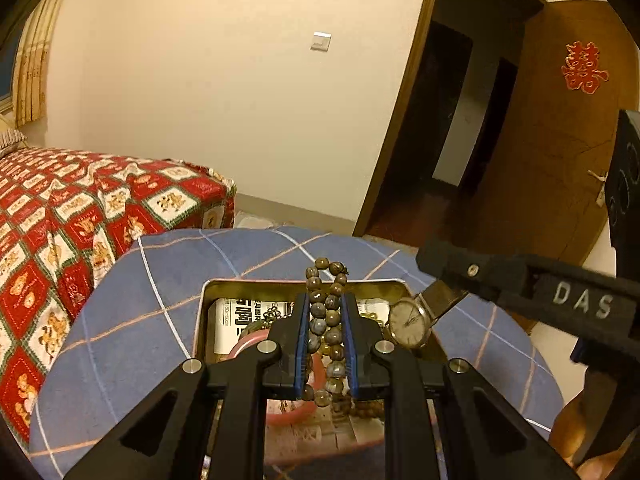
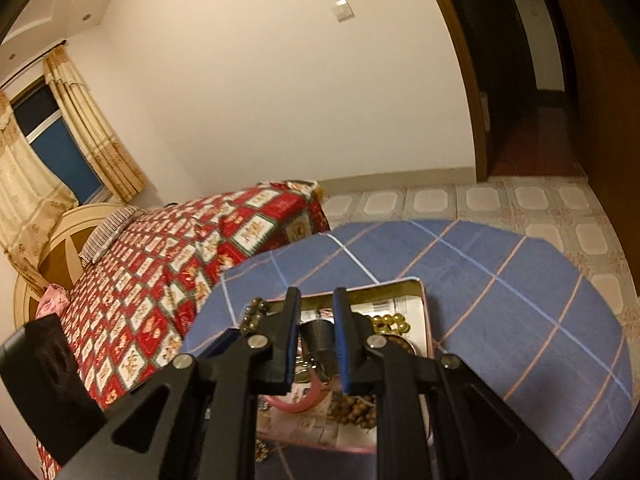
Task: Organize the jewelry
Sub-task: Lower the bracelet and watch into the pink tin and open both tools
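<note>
Left tool (image 1: 325, 312) clamps a bead bracelet (image 1: 326, 320) above the open tin (image 1: 208, 292) on the table (image 1: 120, 340) — beads loop past its tips. Right tool (image 2: 317, 336) grips the strap (image 2: 318, 334) of a watch (image 1: 408, 320), dial hanging over the tin's right edge.

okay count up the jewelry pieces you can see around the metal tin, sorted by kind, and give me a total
Beaded bracelets: 3, namely grey-brown stone, yellow-green glassy, small brown wooden
Pink bangle: 1
Wristwatch, pale round dial on a dark strap: 1
Total: 5 told apart; more may lie hidden in the tin.
</note>
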Tool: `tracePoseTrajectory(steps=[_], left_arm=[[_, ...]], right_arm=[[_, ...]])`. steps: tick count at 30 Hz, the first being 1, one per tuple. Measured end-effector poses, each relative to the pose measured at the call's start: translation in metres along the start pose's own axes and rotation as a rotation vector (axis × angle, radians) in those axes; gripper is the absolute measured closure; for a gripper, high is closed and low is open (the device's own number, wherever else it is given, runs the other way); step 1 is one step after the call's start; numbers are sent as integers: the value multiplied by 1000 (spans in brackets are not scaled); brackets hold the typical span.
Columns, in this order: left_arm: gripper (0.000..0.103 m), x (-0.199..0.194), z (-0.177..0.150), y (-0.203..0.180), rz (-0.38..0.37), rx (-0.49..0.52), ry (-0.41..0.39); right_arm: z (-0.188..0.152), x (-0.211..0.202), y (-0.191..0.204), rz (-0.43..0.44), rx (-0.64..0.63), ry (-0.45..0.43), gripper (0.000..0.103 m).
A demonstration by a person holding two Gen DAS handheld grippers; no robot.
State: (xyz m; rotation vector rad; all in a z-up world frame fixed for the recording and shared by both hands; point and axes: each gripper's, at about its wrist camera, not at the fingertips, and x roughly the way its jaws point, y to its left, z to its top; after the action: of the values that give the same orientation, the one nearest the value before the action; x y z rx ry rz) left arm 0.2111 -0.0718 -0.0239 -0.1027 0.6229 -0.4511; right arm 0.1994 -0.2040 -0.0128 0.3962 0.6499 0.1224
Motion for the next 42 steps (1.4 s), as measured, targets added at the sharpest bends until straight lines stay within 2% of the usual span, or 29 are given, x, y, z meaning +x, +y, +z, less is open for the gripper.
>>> tracePoseTrajectory(steps=[7, 13, 17, 18, 20, 22, 23, 24, 26, 31, 35, 42], left_arm=[[88, 32, -6, 0, 37, 5, 75], [88, 54, -15, 1, 86, 13, 130], [88, 58, -18, 0, 108, 25, 128], [87, 59, -18, -1, 112, 29, 129], [87, 60, -19, -1, 125, 36, 127], [70, 59, -18, -2, 136, 50, 126], [43, 59, -17, -2, 148, 56, 130], [25, 56, -15, -2, 171, 54, 127], [24, 43, -12, -1, 177, 41, 76], [24, 20, -13, 0, 194, 47, 58], [24, -1, -30, 5, 186, 37, 76], [24, -38, -70, 22, 251, -1, 119]], right_arm=[[-6, 35, -29, -36, 52, 78, 84], [-9, 42, -42, -82, 39, 82, 83], [-9, 41, -42, -78, 19, 73, 79], [-9, 42, -43, -79, 26, 72, 74], [-9, 39, -47, -54, 54, 71, 44], [-6, 25, -48, -32, 74, 17, 43], [-5, 20, -47, -34, 72, -5, 43], [-3, 14, -47, -44, 71, -27, 43], [-1, -1, -47, -67, 75, -62, 43], [-9, -25, -47, -117, 68, -85, 43], [-32, -32, -42, -124, 57, -46, 43], [-75, -35, -30, -111, 54, 27, 43]])
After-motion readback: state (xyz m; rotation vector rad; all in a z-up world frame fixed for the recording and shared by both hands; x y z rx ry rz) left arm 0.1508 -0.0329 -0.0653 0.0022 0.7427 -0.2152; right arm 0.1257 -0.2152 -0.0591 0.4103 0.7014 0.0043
